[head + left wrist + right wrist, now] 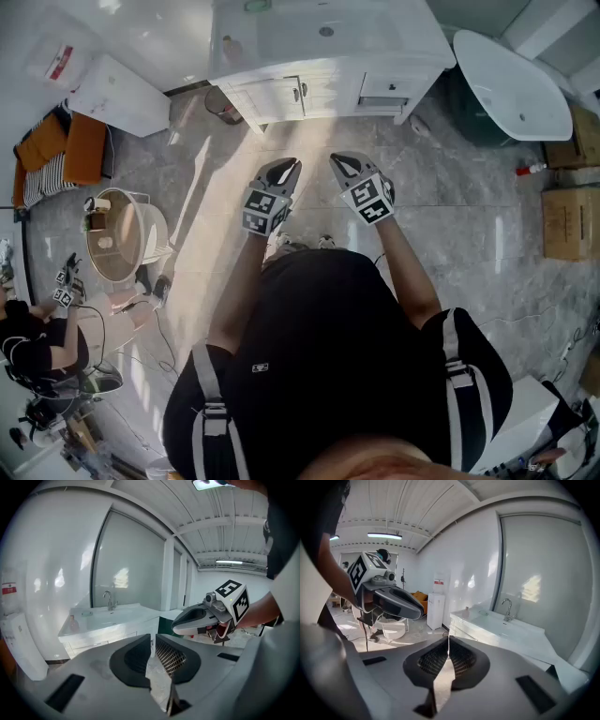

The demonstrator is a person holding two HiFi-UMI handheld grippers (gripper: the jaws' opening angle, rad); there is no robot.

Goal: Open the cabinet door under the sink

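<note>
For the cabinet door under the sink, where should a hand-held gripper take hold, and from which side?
Take the small vertical handle at the cabinet door's inner edge, coming straight at the front with the jaws either side of it. It looks like the only raised part of an otherwise flat panel.

Glossy white cabinet (274, 97); polished grey stone floor (469, 234); shiny metal tap (108, 599)

Head view looks steeply down from overhead; left gripper view and right gripper view face forward toward the distant sink cabinet (281, 94), shared by all.
</note>
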